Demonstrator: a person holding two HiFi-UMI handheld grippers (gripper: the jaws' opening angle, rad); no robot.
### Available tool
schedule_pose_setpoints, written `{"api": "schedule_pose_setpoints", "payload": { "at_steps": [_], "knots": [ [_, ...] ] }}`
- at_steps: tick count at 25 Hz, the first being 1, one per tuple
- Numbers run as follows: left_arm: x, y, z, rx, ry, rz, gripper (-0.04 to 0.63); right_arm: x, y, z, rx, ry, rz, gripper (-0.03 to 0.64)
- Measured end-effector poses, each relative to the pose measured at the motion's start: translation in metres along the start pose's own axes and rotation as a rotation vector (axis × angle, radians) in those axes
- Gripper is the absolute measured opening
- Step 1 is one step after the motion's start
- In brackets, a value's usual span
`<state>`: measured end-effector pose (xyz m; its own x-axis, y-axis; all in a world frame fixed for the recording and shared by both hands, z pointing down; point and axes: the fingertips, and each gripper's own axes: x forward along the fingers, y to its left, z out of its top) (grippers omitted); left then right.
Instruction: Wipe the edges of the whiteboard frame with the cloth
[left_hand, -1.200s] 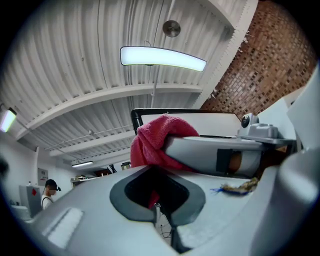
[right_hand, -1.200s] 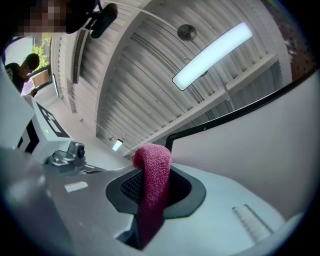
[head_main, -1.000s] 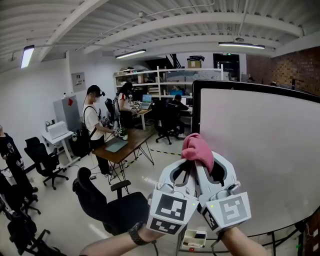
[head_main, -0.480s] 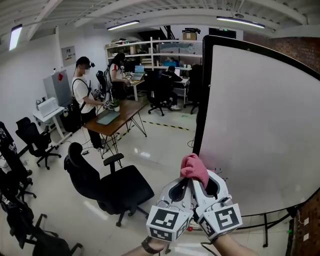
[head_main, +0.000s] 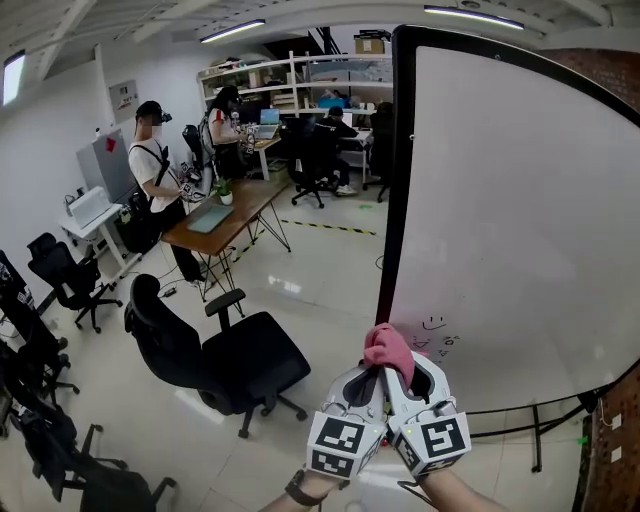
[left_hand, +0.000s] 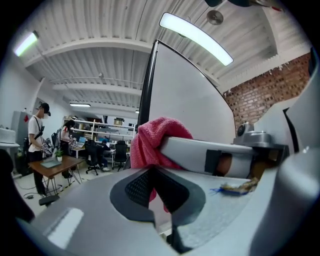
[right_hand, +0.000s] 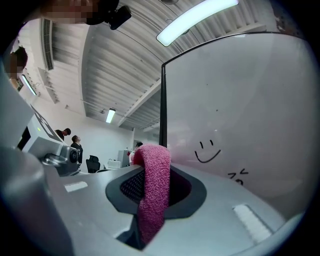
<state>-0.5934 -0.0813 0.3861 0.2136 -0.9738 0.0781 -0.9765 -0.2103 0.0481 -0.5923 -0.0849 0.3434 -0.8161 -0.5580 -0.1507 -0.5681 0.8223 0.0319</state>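
Head view: the left gripper (head_main: 372, 372) and right gripper (head_main: 405, 372) are sitting side by side, both holding the pink cloth (head_main: 389, 345) low beside the left edge of the whiteboard frame (head_main: 386, 200).

Left gripper view: its 2 jaws are pinching the cloth (left_hand: 152, 140).

Right gripper view: its jaws are clamping the cloth (right_hand: 152, 190), with the whiteboard frame (right_hand: 163, 100) rising just behind.

I count two claws, my left claw (head_main: 374, 372) and right claw (head_main: 402, 370), one cloth (head_main: 388, 345), one whiteboard (head_main: 520, 200), three people (head_main: 152, 165) and one wooden surface (head_main: 222, 222).
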Motion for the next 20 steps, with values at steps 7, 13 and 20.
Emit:
{"api": "schedule_pose_setpoints", "payload": {
  "at_steps": [7, 13, 20],
  "knots": [
    [0.007, 0.016, -0.041, -0.083, 0.142, -0.011, 0.0, 0.014, 0.006, -0.037, 0.024, 0.111, -0.005, 0.063],
    [0.003, 0.018, -0.112, -0.227, 0.277, 0.007, 0.0, 0.003, 0.012, -0.112, 0.057, 0.264, 0.013, 0.063],
    [-0.01, 0.017, -0.179, -0.28, 0.39, 0.052, 0.0, -0.014, 0.023, -0.189, 0.144, 0.453, 0.04, 0.063]
  ]
}}
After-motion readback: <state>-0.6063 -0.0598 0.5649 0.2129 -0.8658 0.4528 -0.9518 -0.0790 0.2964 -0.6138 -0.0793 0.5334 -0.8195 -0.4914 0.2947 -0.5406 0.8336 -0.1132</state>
